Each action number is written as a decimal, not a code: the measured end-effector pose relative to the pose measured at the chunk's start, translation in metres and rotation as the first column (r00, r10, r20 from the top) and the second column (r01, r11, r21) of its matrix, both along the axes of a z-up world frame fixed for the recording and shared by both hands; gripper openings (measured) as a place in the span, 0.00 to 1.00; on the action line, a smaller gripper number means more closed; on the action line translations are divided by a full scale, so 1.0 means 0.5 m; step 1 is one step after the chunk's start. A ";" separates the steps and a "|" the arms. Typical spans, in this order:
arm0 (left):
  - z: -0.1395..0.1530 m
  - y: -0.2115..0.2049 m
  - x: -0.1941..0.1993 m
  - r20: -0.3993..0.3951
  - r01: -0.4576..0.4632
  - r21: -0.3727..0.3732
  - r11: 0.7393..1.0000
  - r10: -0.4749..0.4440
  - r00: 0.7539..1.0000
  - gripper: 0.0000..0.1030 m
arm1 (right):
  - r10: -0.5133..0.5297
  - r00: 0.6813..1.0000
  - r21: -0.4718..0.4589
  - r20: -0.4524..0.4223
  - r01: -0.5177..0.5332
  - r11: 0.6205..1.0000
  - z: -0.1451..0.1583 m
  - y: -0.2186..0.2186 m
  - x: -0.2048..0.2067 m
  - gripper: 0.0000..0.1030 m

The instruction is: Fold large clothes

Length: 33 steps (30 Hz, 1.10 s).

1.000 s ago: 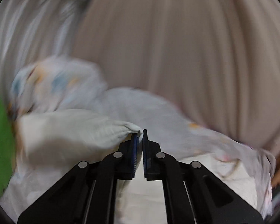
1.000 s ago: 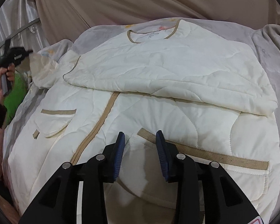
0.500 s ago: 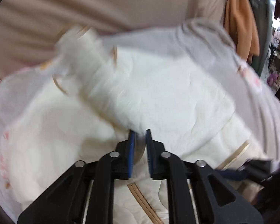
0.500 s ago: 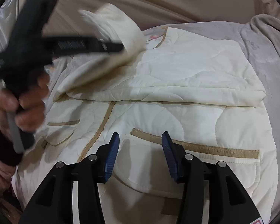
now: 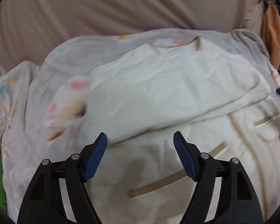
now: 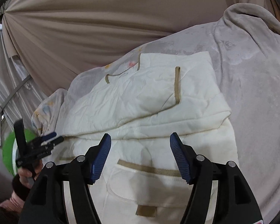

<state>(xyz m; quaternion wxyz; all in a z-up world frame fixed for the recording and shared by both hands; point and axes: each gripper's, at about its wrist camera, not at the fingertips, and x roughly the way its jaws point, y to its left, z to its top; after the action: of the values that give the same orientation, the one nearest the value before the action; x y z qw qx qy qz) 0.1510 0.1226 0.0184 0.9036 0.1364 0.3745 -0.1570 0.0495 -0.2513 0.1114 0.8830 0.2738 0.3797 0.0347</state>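
Observation:
A cream quilted jacket (image 5: 168, 85) with tan trim lies spread on the bed, its sleeves folded across the chest. My left gripper (image 5: 140, 140) hovers over the jacket's left edge with its jaws opening and nothing between them. From the right wrist view that left gripper (image 6: 55, 138) shows at the jacket's (image 6: 149, 102) left side, held by a hand (image 6: 26, 173). The folded sleeve's tan cuff (image 6: 177, 85) lies on top. My right gripper (image 6: 140, 140) hangs above the tan-edged pocket (image 6: 149, 177), jaws opening, clear of the cloth.
A grey blanket (image 6: 252, 74) and a patterned sheet (image 5: 65, 102) cover the bed under the jacket. A beige curtain (image 6: 84, 28) hangs behind. A green object (image 6: 9, 153) sits at the bed's left, and an orange garment (image 5: 274, 37) hangs at the far right.
My left gripper carried the sleeve across the jacket, let it go, and dropped back to the jacket's left edge, now open. The right gripper's jaws widened and it lifted slightly.

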 end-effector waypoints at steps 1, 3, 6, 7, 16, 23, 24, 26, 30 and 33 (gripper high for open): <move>-0.005 0.016 0.003 -0.005 -0.017 0.010 1.000 0.017 1.000 0.69 | -0.012 1.000 -0.008 -0.014 0.012 1.000 0.003 -0.013 0.020 0.62; -0.021 0.046 0.011 -0.004 -0.053 0.024 0.998 0.053 0.999 0.69 | -0.023 0.999 -0.020 -0.040 0.022 1.000 0.003 -0.032 0.053 0.62; -0.033 0.069 0.033 0.007 -0.110 0.001 0.994 0.110 0.994 0.69 | -0.037 0.996 -0.031 -0.081 0.034 0.999 -0.016 -0.040 0.106 0.62; -0.032 0.074 0.044 0.006 -0.121 -0.009 0.993 0.121 0.993 0.69 | -0.039 0.994 -0.029 -0.097 0.037 0.999 -0.027 -0.039 0.124 0.62; -0.025 0.062 0.091 0.022 -0.114 0.014 0.993 0.113 0.993 0.11 | 0.057 0.990 -0.043 0.130 -0.052 0.998 0.079 0.033 0.158 0.08; -0.055 0.071 0.101 -0.015 -0.105 0.001 0.994 0.105 0.994 0.08 | -0.030 0.999 -0.194 0.028 0.035 0.980 0.020 -0.005 0.145 0.07; -0.061 0.066 0.101 -0.017 -0.104 0.007 0.995 0.104 0.994 0.08 | -0.042 0.997 -0.226 -0.063 0.026 0.974 -0.040 -0.008 0.159 0.07; -0.062 0.061 0.102 -0.012 -0.107 0.015 0.994 0.108 0.994 0.08 | -0.042 0.988 -0.199 -0.147 0.012 0.980 -0.126 -0.012 0.164 0.06; -0.057 0.066 0.098 -0.012 -0.107 0.013 0.994 0.107 0.994 0.11 | -0.047 0.989 -0.234 -0.138 0.013 0.972 -0.116 0.003 0.155 0.08; -0.036 0.075 0.070 0.010 -0.110 -0.011 0.994 0.111 0.994 0.18 | -0.056 0.988 -0.248 -0.144 0.019 0.968 -0.105 -0.001 0.133 0.13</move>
<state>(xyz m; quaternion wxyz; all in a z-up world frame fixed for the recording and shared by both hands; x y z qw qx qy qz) 0.1858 0.1602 0.0003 0.9135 0.1114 0.3760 -0.1081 0.1161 -0.2519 0.0588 0.8796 0.1711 0.4411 -0.0501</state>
